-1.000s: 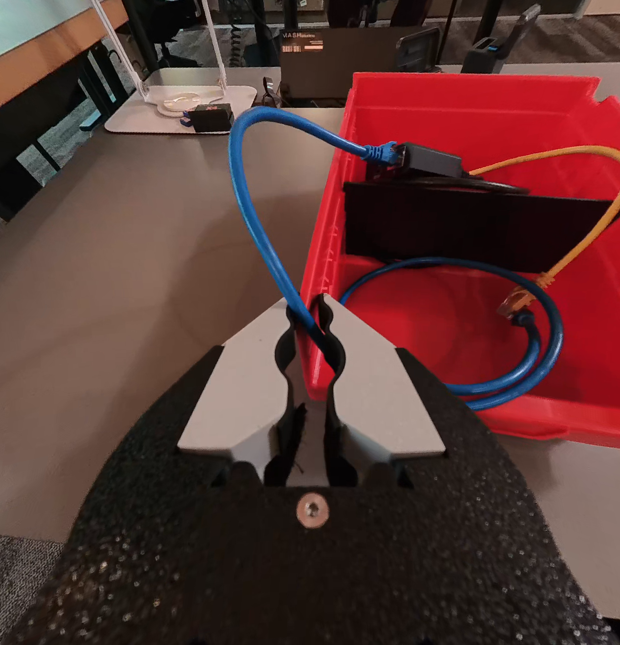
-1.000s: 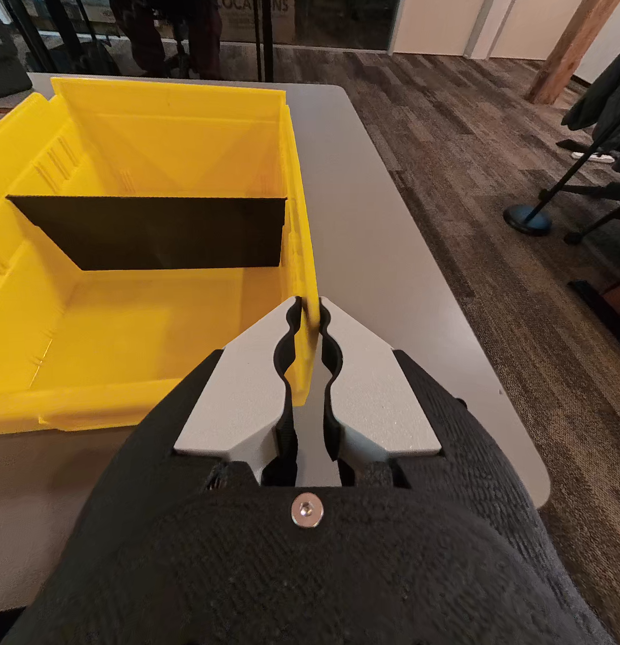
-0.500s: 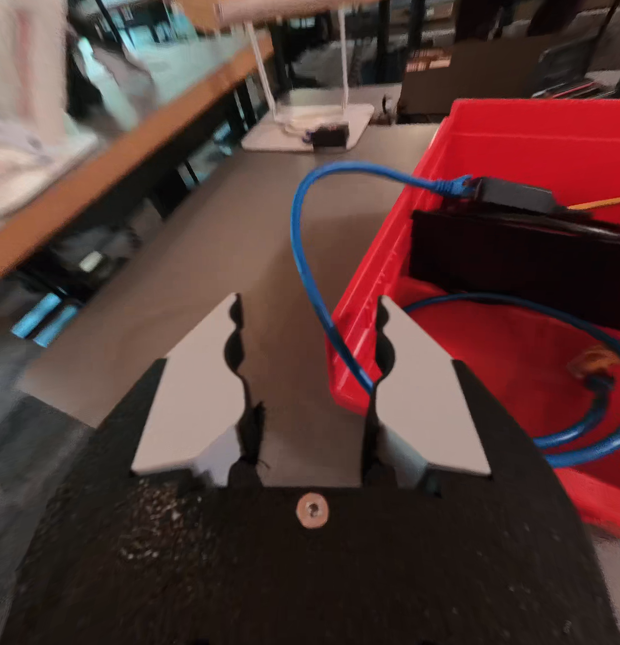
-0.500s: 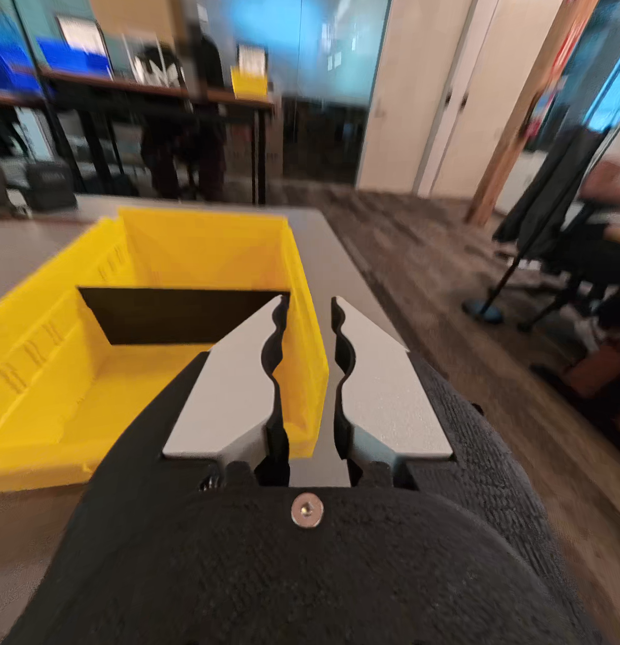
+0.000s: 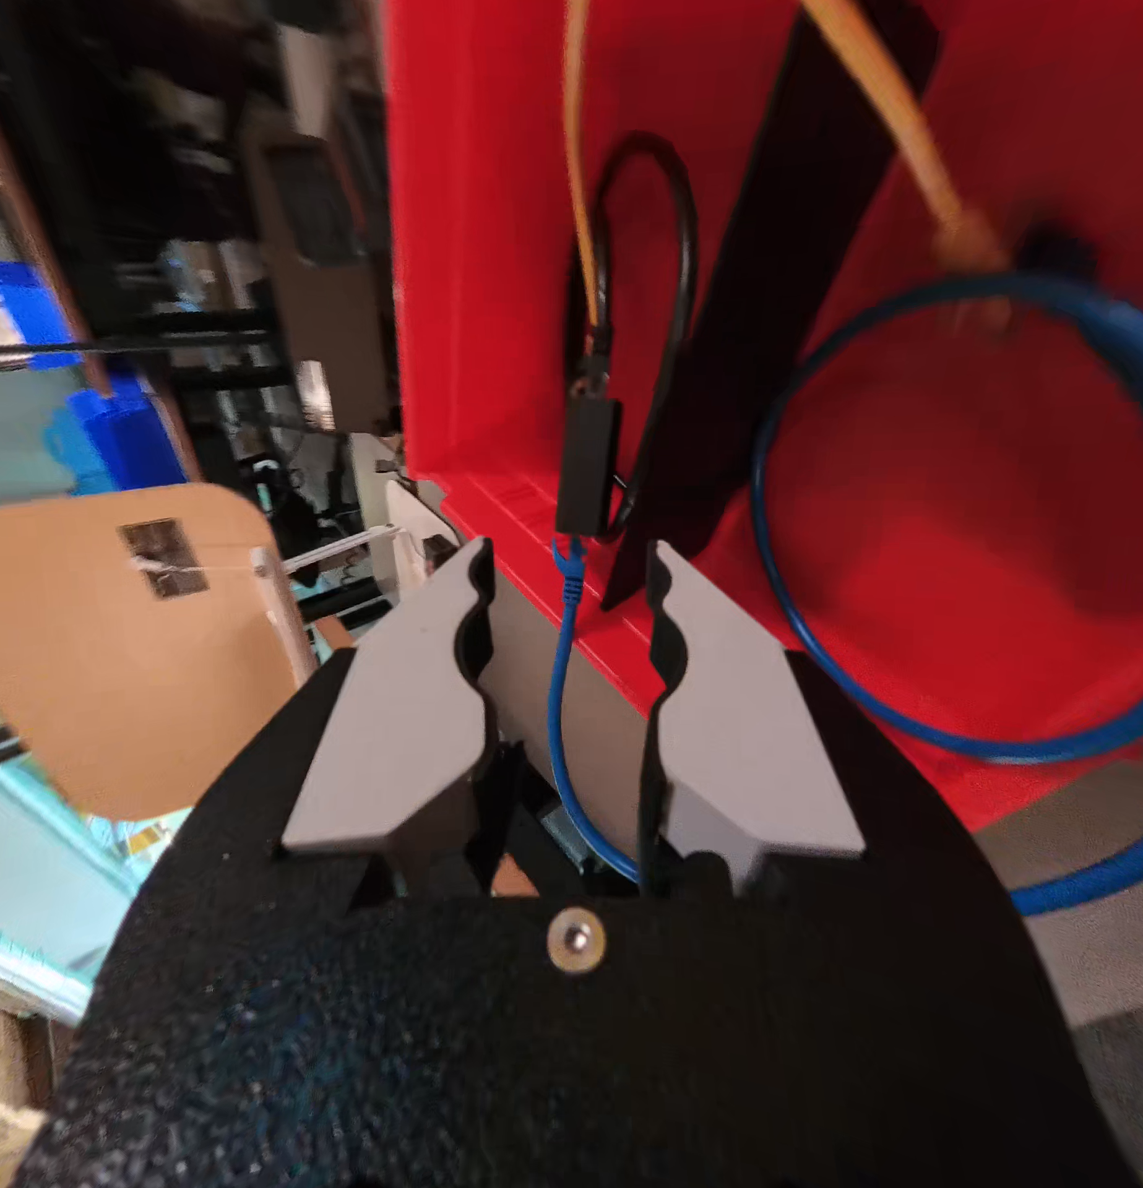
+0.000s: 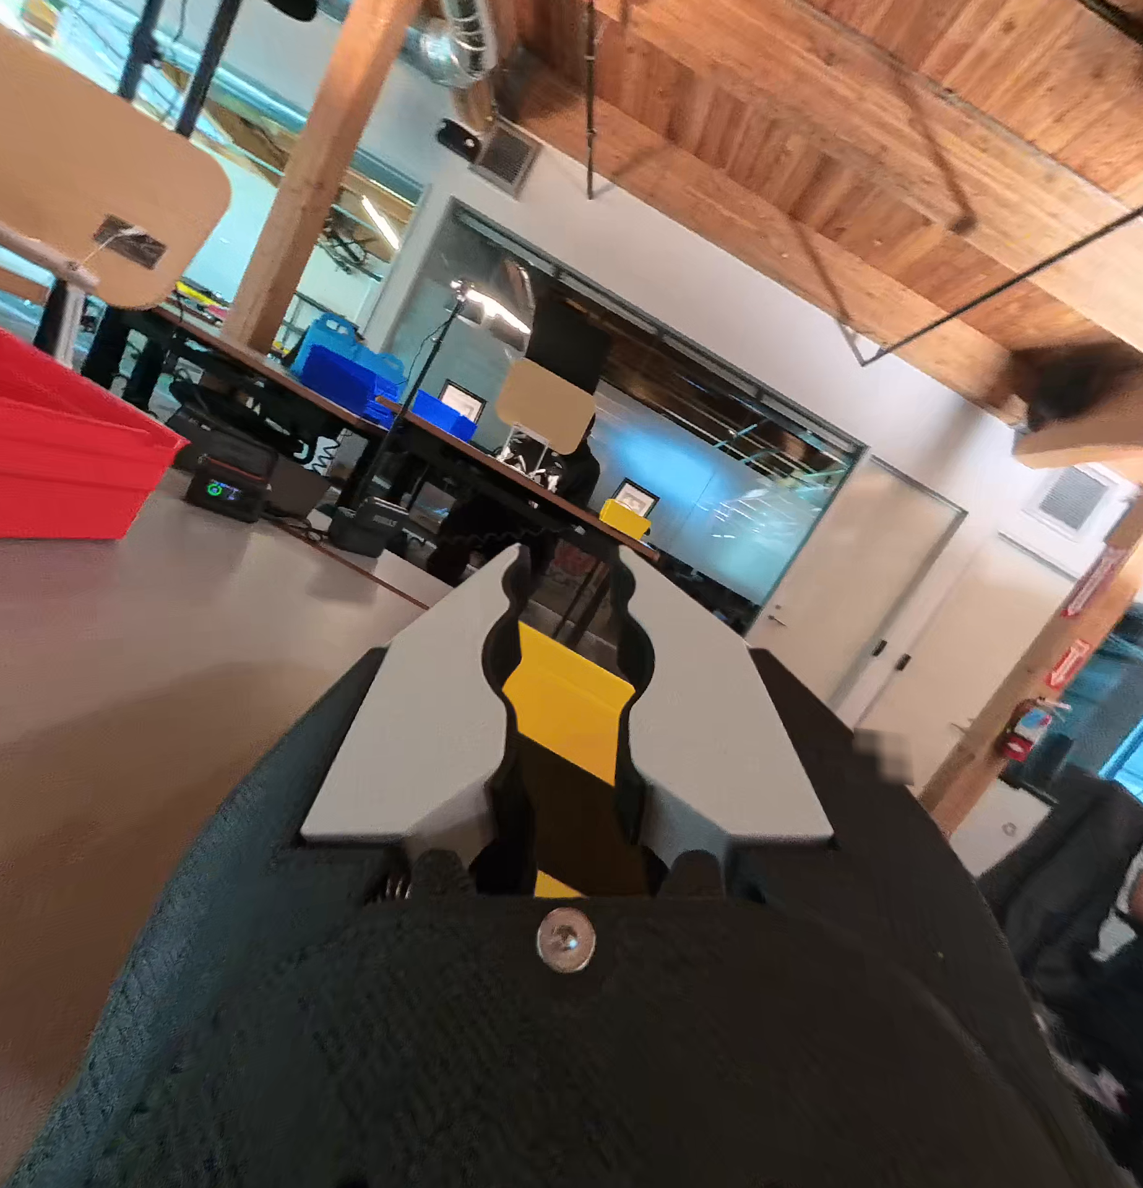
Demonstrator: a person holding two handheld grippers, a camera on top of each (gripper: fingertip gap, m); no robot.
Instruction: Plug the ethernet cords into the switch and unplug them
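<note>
In the left wrist view the small black switch [image 5: 588, 469] lies in the red bin [image 5: 491, 257], beside its black divider [image 5: 748, 321]. The blue ethernet cord [image 5: 559, 694] is plugged into the switch's near end and runs back between my left gripper's fingers without being pinched. A yellow cord [image 5: 578, 193] enters the switch's far end. More blue cord is coiled [image 5: 774, 578] in the bin's other half. My left gripper [image 5: 568, 553] is open, just short of the blue plug. My right gripper [image 6: 568, 556] is open and empty, with the yellow bin [image 6: 568, 694] seen below between its fingers.
A black power lead [image 5: 681, 257] loops behind the switch. In the right wrist view the red bin [image 6: 54, 476] stands at the left on the grey table [image 6: 170, 643], with a small black device [image 6: 224, 492] behind it. Other tables, blue bins and a seated person lie beyond. The gap from one gripper's tips to the other's is roughly 50 centimeters.
My left gripper opened, let go of the blue cord and rolled sideways toward the plug. My right gripper let go of the yellow bin's wall and tilted up toward the room.
</note>
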